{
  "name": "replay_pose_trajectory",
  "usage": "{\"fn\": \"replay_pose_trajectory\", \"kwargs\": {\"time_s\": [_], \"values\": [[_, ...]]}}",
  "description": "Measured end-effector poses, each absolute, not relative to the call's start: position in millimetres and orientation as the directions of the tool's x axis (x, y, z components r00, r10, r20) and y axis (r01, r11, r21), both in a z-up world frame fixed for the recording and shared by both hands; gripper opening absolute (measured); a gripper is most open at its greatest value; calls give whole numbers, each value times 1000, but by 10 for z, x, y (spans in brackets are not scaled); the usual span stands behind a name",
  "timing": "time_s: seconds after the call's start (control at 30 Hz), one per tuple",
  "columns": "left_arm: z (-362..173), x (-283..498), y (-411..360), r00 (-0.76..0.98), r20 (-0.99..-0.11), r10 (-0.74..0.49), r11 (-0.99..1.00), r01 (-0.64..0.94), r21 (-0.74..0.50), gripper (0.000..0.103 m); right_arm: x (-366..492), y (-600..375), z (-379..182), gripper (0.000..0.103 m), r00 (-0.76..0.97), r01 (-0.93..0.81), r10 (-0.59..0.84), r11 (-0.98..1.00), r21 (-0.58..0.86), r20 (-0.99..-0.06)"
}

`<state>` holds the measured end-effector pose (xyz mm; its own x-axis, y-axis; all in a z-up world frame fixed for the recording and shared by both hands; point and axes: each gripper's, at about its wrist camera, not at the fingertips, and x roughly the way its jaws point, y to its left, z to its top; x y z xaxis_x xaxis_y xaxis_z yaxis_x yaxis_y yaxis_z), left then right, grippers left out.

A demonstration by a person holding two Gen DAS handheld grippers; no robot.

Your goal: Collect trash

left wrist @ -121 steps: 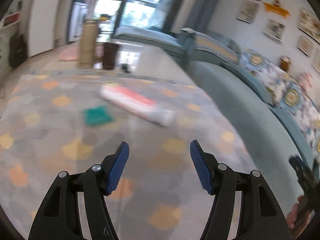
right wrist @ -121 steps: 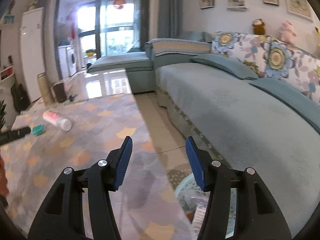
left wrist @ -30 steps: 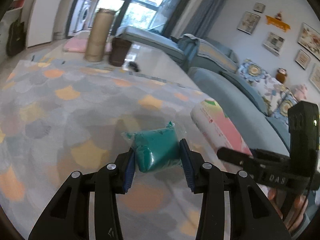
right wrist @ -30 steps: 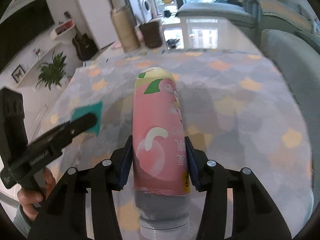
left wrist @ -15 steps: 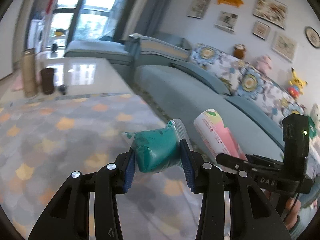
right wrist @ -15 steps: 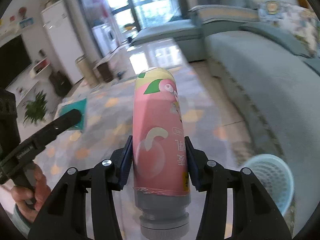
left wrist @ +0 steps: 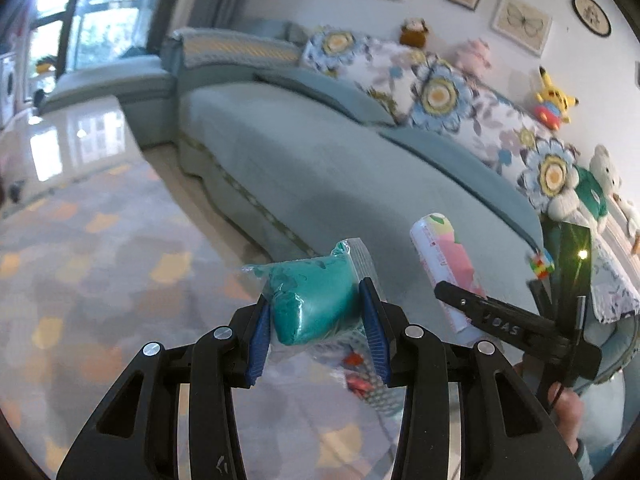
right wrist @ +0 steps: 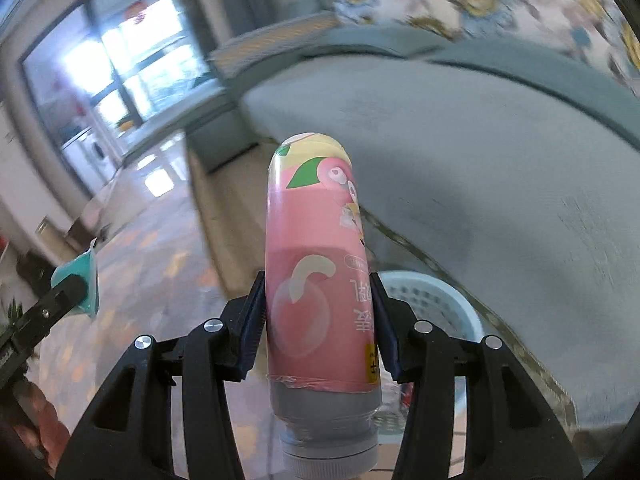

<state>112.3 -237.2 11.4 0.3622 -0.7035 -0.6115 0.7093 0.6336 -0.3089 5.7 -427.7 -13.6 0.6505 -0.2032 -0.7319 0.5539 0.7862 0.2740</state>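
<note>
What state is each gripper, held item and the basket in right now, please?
left gripper: shut on the teal packet.
teal packet: clamped, held in the air.
right gripper: shut on the pink bottle.
pink bottle: clamped, cap toward the camera, capped.
blue basket: upright beside the sofa, partly hidden by the bottle.

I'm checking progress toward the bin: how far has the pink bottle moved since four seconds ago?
Yes. The pink bottle lay on the patterned table; now the right tongs hold it off the table, near the basket beside the sofa.
</note>
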Motion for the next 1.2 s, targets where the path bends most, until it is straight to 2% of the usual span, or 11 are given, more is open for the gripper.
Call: {"fn": "replay_pose_trajectory", "kwargs": {"time_s": [0.17,0.3,0.37,0.4,0.63,0.87,1.0,1.1,1.13,1.2], "values": [[-85,1065,-2888,286,-657,-698,592,746,-304,40,14,-4528,-378,46,573,633,-208,727,266,-792],[-228,1082,-3111,221,-674,-705,567,747,-348,42,38,-4571,-500,48,506,674,-234,708,211,-830],[-282,1094,-3161,214,-683,-698,572,741,-353,58,76,-4579,-495,50,490,683,-248,705,191,-836],[-306,1088,-3182,223,-686,-693,579,738,-345,60,66,-4596,-499,52,494,682,-242,704,200,-835],[-308,1093,-3061,224,-689,-689,582,738,-342,60,1,-4556,-450,53,526,657,-229,721,220,-819],[45,944,-2595,338,-643,-688,635,709,-307,64,-86,-4272,-168,53,600,593,-264,781,198,-756],[342,714,-2265,453,-606,-654,687,691,-225,66,-166,-3942,100,53,647,535,-282,830,158,-709],[549,495,-2002,564,-566,-601,745,651,-141,75,-272,-3651,341,54,699,470,-254,868,162,-669],[597,454,-1938,582,-557,-592,755,643,-130,82,-315,-3564,401,55,713,454,-249,877,160,-655],[701,319,-1780,627,-528,-572,778,620,-106,85,-415,-3383,499,57,727,443,-282,889,114,-626]]}}
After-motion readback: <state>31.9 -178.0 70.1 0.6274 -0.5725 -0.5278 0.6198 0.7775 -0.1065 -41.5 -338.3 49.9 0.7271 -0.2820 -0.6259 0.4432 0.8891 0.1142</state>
